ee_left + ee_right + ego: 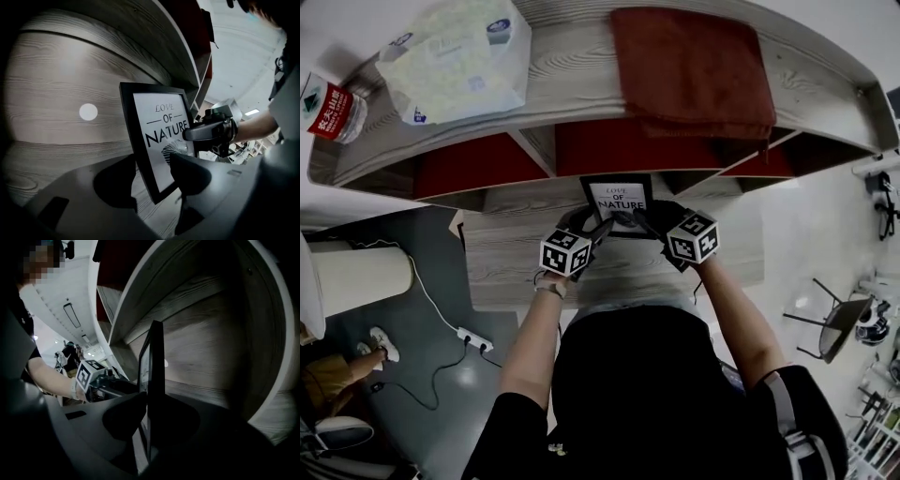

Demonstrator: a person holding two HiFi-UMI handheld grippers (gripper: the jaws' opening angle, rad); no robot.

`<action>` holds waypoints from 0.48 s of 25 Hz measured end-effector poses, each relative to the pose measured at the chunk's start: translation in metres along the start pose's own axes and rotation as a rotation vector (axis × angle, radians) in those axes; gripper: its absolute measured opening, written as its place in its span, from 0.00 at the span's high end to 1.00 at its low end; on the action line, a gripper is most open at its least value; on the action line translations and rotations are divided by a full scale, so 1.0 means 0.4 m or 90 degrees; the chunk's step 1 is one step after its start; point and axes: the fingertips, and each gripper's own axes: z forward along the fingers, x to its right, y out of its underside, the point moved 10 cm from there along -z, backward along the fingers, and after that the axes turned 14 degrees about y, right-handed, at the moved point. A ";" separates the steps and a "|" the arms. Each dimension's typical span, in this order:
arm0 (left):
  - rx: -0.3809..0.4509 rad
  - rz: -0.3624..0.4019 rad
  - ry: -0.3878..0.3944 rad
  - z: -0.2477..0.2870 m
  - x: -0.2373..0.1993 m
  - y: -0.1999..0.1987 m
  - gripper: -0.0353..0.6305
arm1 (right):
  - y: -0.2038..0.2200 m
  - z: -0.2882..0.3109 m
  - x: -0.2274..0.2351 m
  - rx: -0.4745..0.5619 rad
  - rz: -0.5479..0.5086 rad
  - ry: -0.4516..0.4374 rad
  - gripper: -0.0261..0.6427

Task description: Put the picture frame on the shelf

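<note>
A black picture frame (619, 200) with a white "LOVE OF NATURE" print stands upright on the grey wooden shelf board (516, 258), under the top board. My left gripper (602, 228) straddles its left lower corner. In the left gripper view the frame (161, 136) sits between the jaws of the left gripper (152, 176), which stand apart with wood showing beside the left finger. My right gripper (642, 221) is at the frame's right edge. In the right gripper view the frame (154, 362) is edge-on, and the fingers of the right gripper (150, 411) lie against both faces.
On the top board lie a maroon cloth (694, 66), a tissue pack (455, 61) and a bottle (333, 108). Red back panels (469, 164) line the compartments. A power strip (473, 339) and cable lie on the floor at left, and a chair (834, 323) stands at right.
</note>
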 end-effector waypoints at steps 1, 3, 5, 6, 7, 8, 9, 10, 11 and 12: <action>0.001 -0.007 -0.014 0.007 -0.014 0.003 0.59 | -0.002 0.018 0.000 -0.003 -0.006 0.019 0.85; 0.004 -0.020 -0.040 0.021 -0.041 0.007 0.59 | 0.000 0.052 0.003 -0.009 -0.026 0.055 0.83; 0.007 -0.027 -0.062 0.030 -0.061 0.006 0.59 | 0.003 0.080 0.007 -0.014 -0.045 0.085 0.81; 0.007 -0.029 -0.072 0.034 -0.068 0.006 0.59 | 0.006 0.091 0.010 -0.017 -0.054 0.098 0.81; 0.007 -0.030 -0.082 0.039 -0.074 0.006 0.59 | 0.008 0.100 0.011 -0.019 -0.061 0.110 0.80; 0.005 -0.030 -0.090 0.043 -0.081 0.006 0.59 | 0.009 0.108 0.012 -0.020 -0.067 0.121 0.80; 0.004 -0.028 -0.096 0.048 -0.088 0.005 0.59 | 0.010 0.116 0.015 -0.021 -0.071 0.132 0.79; 0.002 -0.025 -0.101 0.054 -0.096 0.004 0.59 | 0.010 0.123 0.018 -0.020 -0.073 0.142 0.78; -0.001 -0.019 -0.106 0.061 -0.104 0.001 0.59 | 0.009 0.130 0.022 -0.020 -0.074 0.152 0.78; -0.006 -0.011 -0.111 0.068 -0.112 -0.002 0.59 | 0.007 0.138 0.027 -0.021 -0.074 0.161 0.77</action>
